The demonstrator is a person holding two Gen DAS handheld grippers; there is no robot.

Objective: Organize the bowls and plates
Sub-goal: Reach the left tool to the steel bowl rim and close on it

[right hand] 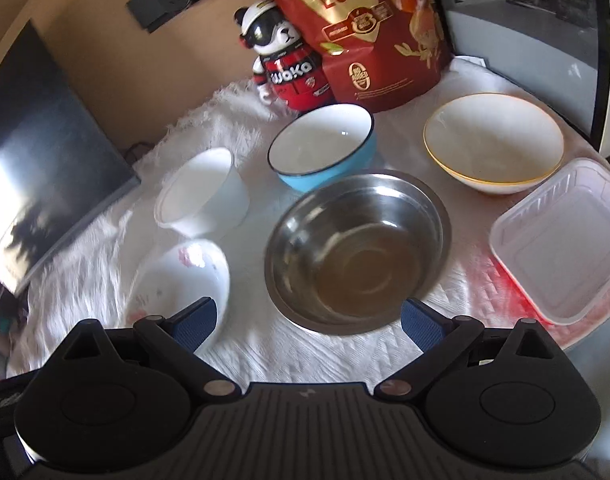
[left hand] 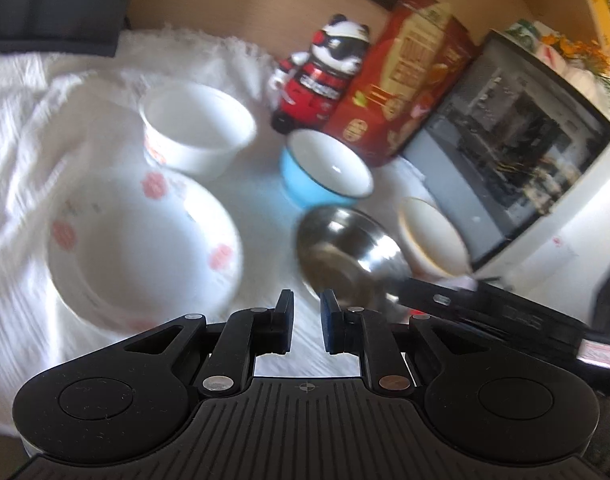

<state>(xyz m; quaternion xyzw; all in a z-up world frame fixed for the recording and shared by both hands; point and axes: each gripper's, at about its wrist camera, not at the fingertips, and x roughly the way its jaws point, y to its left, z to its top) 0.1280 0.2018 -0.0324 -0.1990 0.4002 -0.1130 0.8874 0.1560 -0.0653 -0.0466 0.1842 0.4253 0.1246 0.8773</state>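
Nothing stacked yet: steel bowl (right hand: 357, 250), blue bowl (right hand: 323, 146), floral plate (left hand: 145, 240) all separate on white cloth (right hand: 305, 356). Left gripper (left hand: 307, 320) nearly closed, empty; right gripper (right hand: 307, 322) wide apart, empty.

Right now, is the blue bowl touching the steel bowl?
Cannot tell. In the right wrist view the steel bowl rim overlaps the blue bowl base, hiding any gap; the left wrist view is blurred there.
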